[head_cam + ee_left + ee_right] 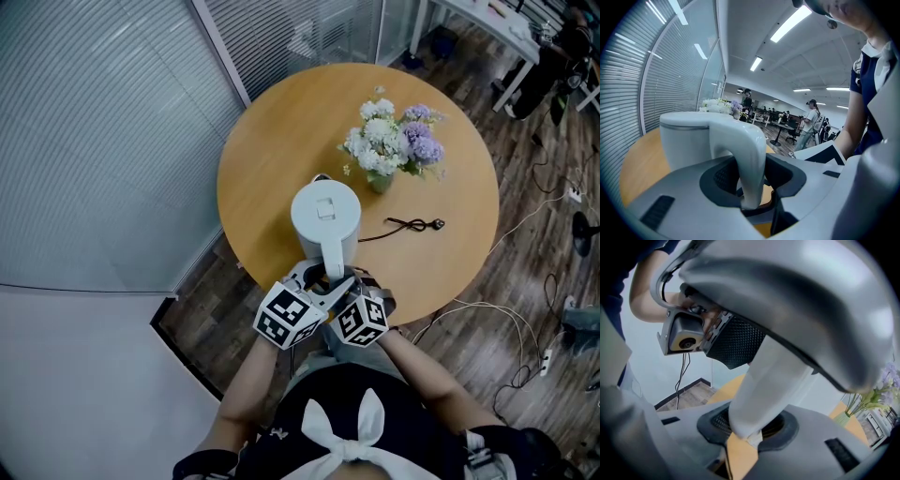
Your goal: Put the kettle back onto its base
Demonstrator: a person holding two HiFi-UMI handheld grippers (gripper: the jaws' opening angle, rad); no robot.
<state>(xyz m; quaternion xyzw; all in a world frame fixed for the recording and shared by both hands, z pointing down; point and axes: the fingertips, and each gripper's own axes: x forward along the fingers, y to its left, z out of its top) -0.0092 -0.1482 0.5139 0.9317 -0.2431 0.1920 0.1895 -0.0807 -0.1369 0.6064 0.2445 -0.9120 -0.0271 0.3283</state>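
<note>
Kettle [325, 217] is standing on round table [272, 141] near its front edge, its underside not showing. Left gripper [319, 278] and right gripper [352, 281] are both clamping the handle [333, 255], their marker cubes partly hiding the jaws.

seen from above in the head view, the kettle [325, 217] hides whatever lies under it on the counter [272, 141], so what it rests on cannot be told. the lower end of its handle [333, 255] vanishes behind the left gripper [314, 279] and right gripper [350, 282], whose jaws are hidden under the grippers' own bodies there. in the right gripper view the left gripper's body covers the kettle above the handle, and the flowers [876, 397] beyond the kettle are cut by the right edge.
</note>
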